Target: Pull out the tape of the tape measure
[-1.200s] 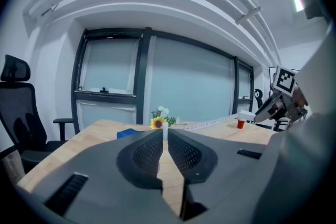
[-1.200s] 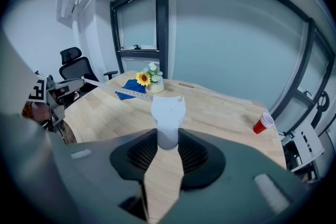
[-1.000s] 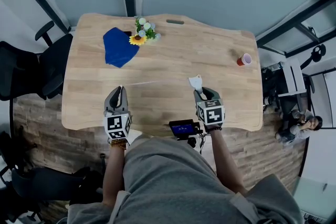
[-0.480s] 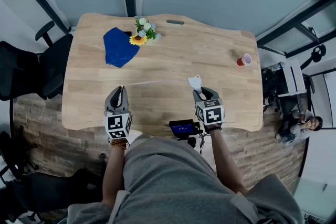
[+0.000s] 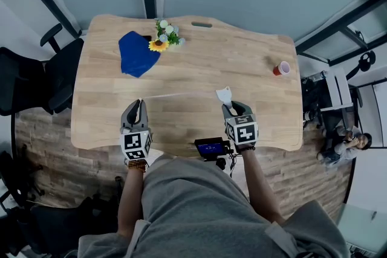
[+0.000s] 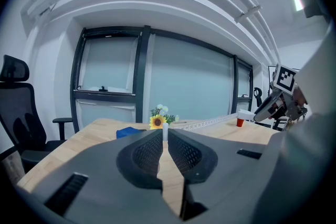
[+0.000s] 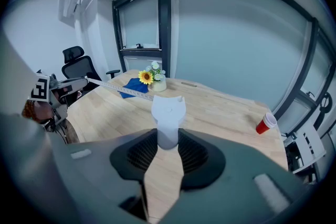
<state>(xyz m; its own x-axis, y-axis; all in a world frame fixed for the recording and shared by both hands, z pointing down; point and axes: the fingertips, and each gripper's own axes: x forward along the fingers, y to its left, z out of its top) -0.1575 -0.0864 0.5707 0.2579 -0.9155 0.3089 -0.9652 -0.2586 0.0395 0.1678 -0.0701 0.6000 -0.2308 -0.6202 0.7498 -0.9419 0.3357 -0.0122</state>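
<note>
Between the jaws of the right gripper [image 7: 167, 140] the white tape measure case [image 7: 168, 113] is clamped, the jaws set partly apart around it. From the case the tape [image 7: 116, 87] is stretched away to the left gripper [image 6: 165, 135], whose nearly closed jaws are pinched on its thin end. If that end is let slip, the tape may be snapped back by its spring. If it is drawn off-line, it may be kinked or swept into the flower vase [image 7: 154, 81] beyond it on the table [image 5: 199, 63].
</note>
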